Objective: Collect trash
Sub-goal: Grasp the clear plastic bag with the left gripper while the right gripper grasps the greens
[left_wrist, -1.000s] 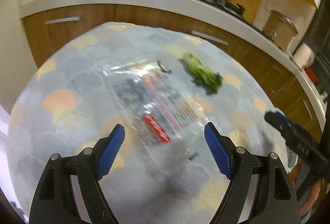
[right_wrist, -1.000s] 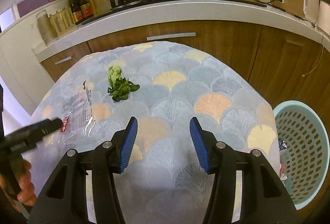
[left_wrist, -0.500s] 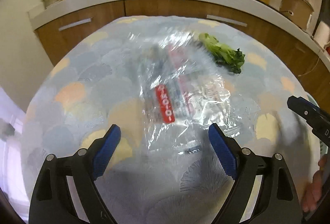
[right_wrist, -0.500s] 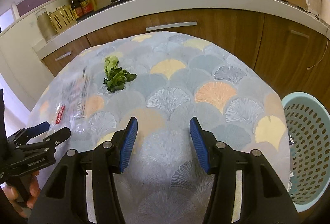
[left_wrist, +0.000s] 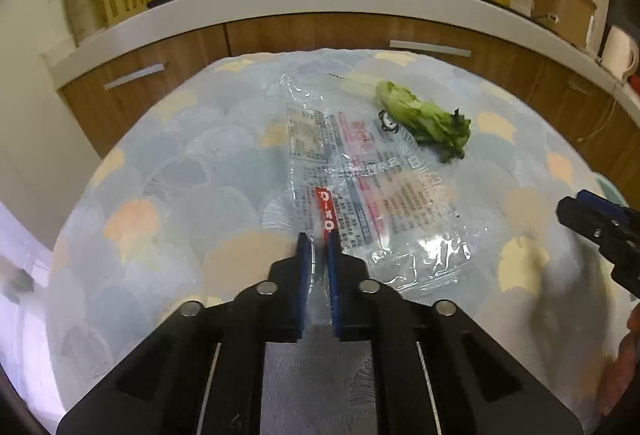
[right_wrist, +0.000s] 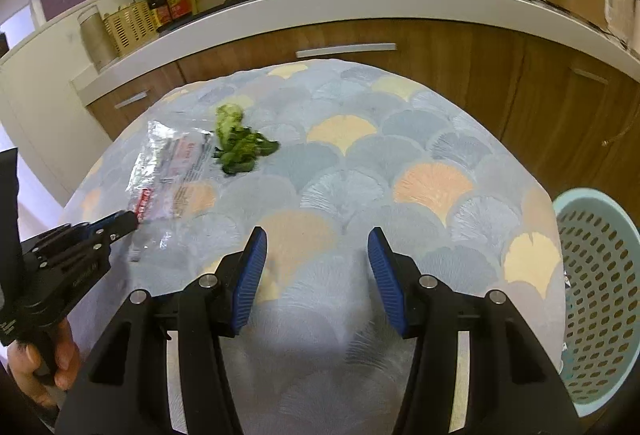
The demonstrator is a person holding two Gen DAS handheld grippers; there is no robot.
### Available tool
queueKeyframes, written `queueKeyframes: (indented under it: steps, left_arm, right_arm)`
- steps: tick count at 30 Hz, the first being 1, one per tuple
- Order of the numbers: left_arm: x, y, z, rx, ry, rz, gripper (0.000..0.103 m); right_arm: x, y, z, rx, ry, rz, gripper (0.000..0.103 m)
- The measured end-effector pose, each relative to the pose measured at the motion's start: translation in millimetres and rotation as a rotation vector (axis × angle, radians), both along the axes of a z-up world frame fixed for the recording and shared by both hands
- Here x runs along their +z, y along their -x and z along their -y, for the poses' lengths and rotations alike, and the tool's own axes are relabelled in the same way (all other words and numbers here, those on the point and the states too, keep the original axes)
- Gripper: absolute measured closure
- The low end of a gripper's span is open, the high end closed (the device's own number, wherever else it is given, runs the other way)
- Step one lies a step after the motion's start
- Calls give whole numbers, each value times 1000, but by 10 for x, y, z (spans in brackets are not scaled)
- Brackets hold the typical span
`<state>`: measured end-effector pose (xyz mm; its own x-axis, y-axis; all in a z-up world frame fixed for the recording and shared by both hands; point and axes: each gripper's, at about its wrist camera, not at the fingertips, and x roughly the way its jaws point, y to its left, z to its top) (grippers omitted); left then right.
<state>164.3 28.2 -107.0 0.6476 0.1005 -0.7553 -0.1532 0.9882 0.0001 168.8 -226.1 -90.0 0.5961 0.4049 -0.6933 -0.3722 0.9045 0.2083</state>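
A clear plastic wrapper (left_wrist: 360, 175) with red and grey print lies flat on the table's scallop-patterned cloth (left_wrist: 180, 195). My left gripper (left_wrist: 318, 255) is shut on the wrapper's near edge, at its red label. The wrapper also shows in the right wrist view (right_wrist: 172, 171), with the left gripper (right_wrist: 128, 221) pinching its near end. A green lettuce scrap (left_wrist: 424, 123) lies just beyond the wrapper, also seen in the right wrist view (right_wrist: 240, 147). My right gripper (right_wrist: 316, 275) is open and empty over the cloth's middle.
A pale blue perforated basket (right_wrist: 600, 295) stands off the table's right edge, with some scraps inside. Wooden cabinets and a white counter (right_wrist: 360, 3) with a stove, wok and pot run behind the table. My right gripper (left_wrist: 600, 227) shows at the left view's right edge.
My left gripper went from wide open to shut on the wrapper's near edge. The right gripper stayed open, with its view shifting slightly.
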Motion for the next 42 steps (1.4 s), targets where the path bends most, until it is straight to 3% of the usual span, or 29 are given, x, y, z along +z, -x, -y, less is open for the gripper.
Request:
queueKeyframes:
  steps: [8,12,22,25,27,33,42]
  left_arm:
    - [173,104,-166,12,81,75,103]
    - [307,130,-331,21,103,115,103]
    - [227,-7,-483,9,165,100,103]
    - [205,-28,-492,4,177,94,103]
    - [208,-34,-493,0,192,96,103]
    - [309,14,-379,-61,226,123,103]
    - [559,92,50,-147,214,175,103]
  right_arm:
    - [341,-159,-402,98,-1,49,54]
    - [276,-391,-697,137,21,40,54]
    - [-37,-856,-1142,153,116,-15,54]
    - [-81,-850,-1189,162,155,-3,77]
    - [-56,-801,-1176,178,147,9,84]
    - [132,-613,-915,132,118,60,86]
    - [416,-318,-248,26,99,127,87]
